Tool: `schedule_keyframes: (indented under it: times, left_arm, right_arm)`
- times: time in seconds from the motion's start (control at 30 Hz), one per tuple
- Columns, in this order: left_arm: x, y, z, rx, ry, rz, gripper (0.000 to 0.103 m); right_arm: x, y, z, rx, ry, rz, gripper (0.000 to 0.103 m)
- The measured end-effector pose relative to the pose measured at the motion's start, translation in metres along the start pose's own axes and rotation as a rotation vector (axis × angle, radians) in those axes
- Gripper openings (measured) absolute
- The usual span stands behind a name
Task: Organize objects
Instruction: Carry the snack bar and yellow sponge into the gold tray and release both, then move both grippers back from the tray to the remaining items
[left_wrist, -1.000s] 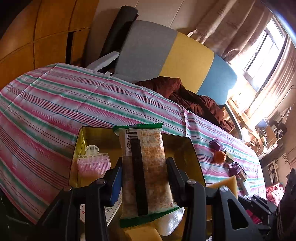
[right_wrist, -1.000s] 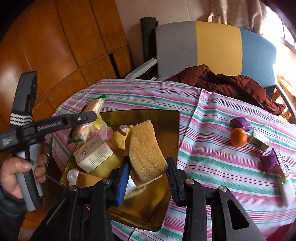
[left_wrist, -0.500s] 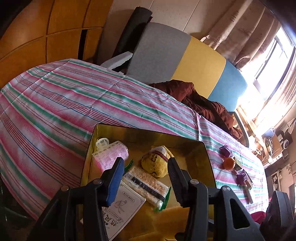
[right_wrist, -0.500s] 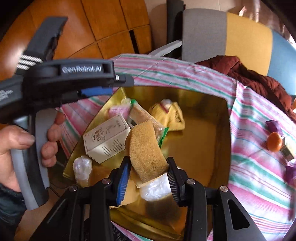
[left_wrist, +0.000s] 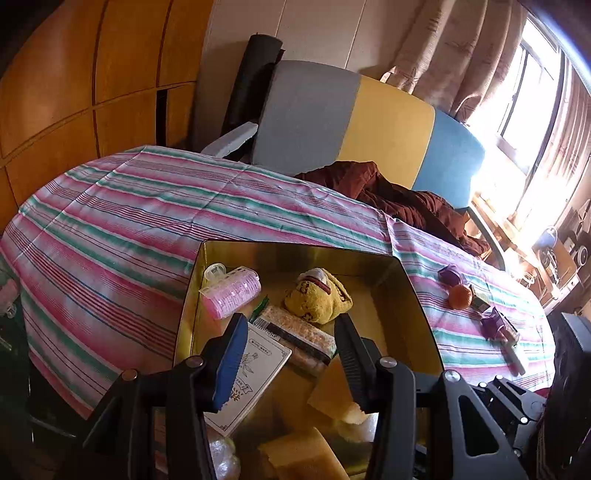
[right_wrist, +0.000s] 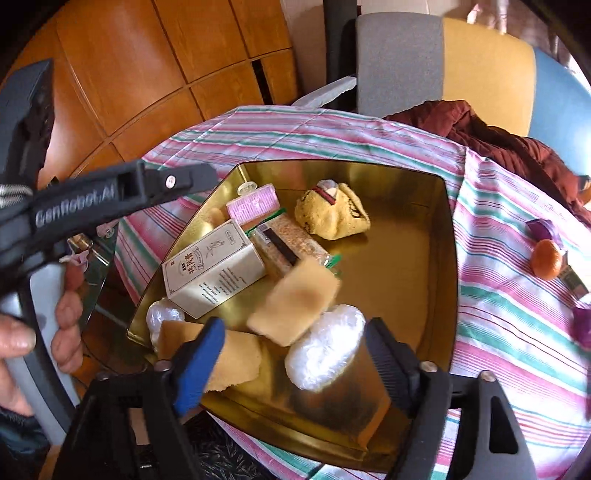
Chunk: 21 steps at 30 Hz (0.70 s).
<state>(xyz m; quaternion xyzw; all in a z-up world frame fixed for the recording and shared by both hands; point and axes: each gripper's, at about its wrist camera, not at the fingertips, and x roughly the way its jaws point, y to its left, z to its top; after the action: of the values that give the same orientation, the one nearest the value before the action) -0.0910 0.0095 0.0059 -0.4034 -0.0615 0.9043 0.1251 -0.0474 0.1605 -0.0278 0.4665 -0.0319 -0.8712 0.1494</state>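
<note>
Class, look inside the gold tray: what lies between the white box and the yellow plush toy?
The snack bar packet lies between the white box and yellow plush toy, clearest in the right wrist view.

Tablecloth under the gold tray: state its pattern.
The tablecloth has pink, green and white stripes, clearest in the left wrist view.

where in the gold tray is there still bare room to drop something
Free: the gold metal tray's right half, between the yellow plush toy and the right wall. Crowded: the left side, with the white printed box, pink hair roller and tan sponge.
</note>
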Motion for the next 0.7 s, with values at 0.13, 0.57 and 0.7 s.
schedule_keyframes:
  times: [0.13, 0.57, 0.7]
  left_arm:
    - [-0.007, -0.007, -0.005, 0.024, -0.014, 0.02, 0.049]
    - [-0.028, -0.036, -0.021, 0.138, -0.05, 0.041, 0.049]
    - [-0.031, -0.049, -0.023, 0.175, -0.051, 0.021, 0.049]
  right_arm:
    - [-0.01, -0.005, -0.003, 0.013, -0.032, -0.042, 0.089]
    - [-0.048, -0.03, -0.011, 0.069, -0.123, -0.17, 0.103]
    - [-0.055, -0.044, -0.014, 0.107, -0.136, -0.194, 0.103]
